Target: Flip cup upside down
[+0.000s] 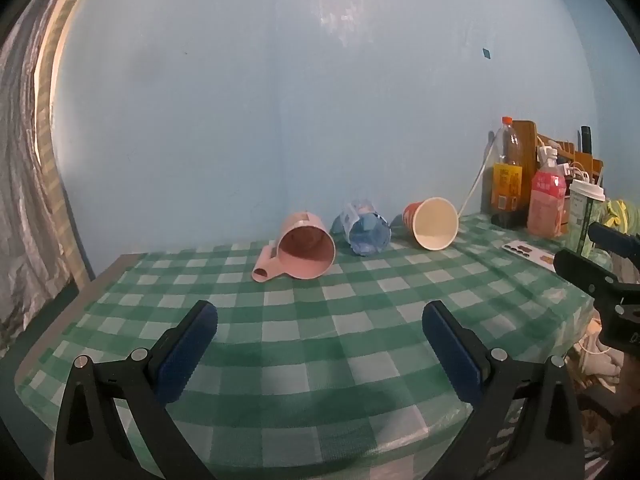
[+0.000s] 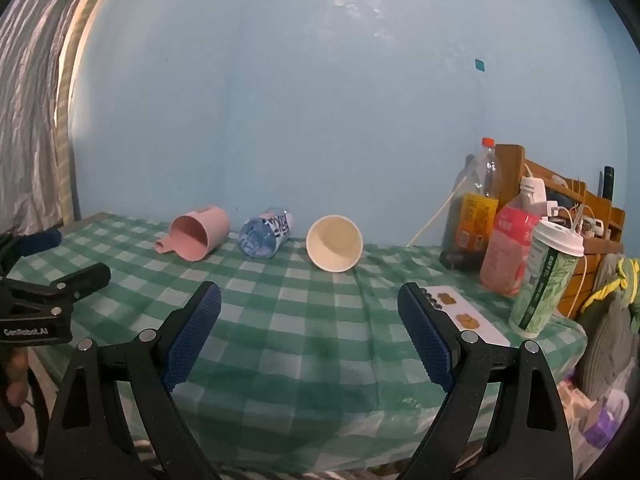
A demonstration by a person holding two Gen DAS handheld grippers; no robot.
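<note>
Left wrist view: left claw (image 1: 320, 324) at lower frame, fingers spread wide, holding nothing, over the checkered desk (image 1: 320, 360). Mid-frame, all lying on their sides: pink cup (image 1: 306, 246), blue cup (image 1: 366, 228), paper cup (image 1: 434, 224). Right wrist view: right claw (image 2: 310, 304) at lower frame, fingers likewise apart, unladen. Bottles (image 2: 476, 216) at right.

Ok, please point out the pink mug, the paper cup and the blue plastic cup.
pink mug (image 1: 306, 249), left wrist view, inside its mouth.
paper cup (image 2: 334, 243), right wrist view, inside its mouth.
blue plastic cup (image 1: 368, 232), left wrist view, crumpled side.
</note>
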